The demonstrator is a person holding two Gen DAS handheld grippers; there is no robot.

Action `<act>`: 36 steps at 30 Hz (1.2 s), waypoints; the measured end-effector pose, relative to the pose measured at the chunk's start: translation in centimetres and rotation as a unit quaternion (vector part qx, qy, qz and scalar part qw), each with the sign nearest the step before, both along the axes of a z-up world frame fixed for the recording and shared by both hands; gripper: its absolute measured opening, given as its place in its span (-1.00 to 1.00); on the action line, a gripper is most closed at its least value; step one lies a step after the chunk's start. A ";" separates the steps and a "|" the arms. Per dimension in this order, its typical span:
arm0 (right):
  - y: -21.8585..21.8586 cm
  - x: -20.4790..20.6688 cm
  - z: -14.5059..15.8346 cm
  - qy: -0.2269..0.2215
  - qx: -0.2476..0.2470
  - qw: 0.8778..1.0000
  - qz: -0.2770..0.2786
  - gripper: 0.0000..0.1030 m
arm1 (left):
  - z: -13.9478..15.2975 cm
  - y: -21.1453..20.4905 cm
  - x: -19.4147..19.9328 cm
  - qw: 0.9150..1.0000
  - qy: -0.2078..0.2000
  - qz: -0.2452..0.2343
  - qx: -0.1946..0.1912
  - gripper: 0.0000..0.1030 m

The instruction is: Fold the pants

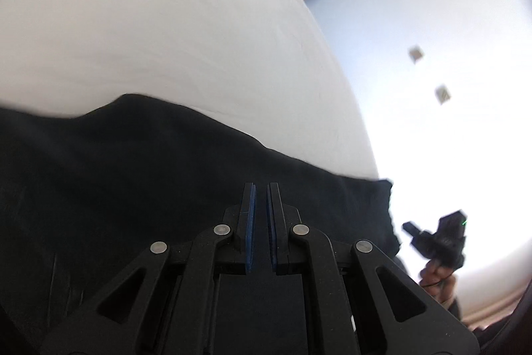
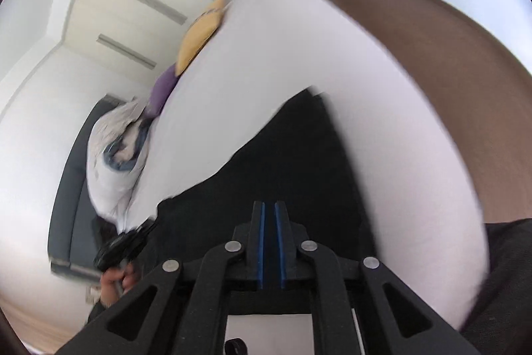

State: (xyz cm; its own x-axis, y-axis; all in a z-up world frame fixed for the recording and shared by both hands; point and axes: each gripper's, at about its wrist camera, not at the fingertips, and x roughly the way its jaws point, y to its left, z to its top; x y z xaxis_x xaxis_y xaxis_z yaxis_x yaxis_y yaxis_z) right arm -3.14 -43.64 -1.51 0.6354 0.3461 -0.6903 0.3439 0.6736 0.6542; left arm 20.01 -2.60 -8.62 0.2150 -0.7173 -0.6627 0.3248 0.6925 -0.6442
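Black pants (image 1: 149,175) lie spread across a white bed (image 1: 149,22). My left gripper (image 1: 261,188) is over the pants, its blue-padded jaws nearly closed with a narrow gap; dark cloth fills the gap, and I cannot tell if it is pinched. My right gripper (image 2: 269,207) is likewise over the pants (image 2: 299,155), its jaws nearly closed. The right gripper also shows in the left wrist view (image 1: 439,238), held in a hand beside the pants' right edge. The left gripper shows in the right wrist view (image 2: 123,248).
A yellow cushion (image 2: 199,35), a purple cushion (image 2: 163,88) and a patterned pillow (image 2: 113,155) lie at the head of the bed (image 2: 299,39). A dark headboard (image 2: 69,188) stands behind. Brown floor (image 2: 465,72) runs along the bed's side.
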 end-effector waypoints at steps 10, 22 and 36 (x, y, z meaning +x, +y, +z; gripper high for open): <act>3.1 0.8 -4.3 0.068 0.015 0.998 0.010 -0.91 | -3.8 0.3 8.1 0.996 0.041 0.064 0.038 -0.88; 8.1 2.1 -2.6 0.013 0.036 0.990 0.134 -0.56 | 0.7 0.5 -1.6 0.999 -0.006 0.021 0.028 -0.88; 2.4 -4.9 -2.9 0.075 -0.025 0.997 -0.010 -0.83 | -1.1 7.4 -4.3 0.990 0.008 0.126 0.055 -0.88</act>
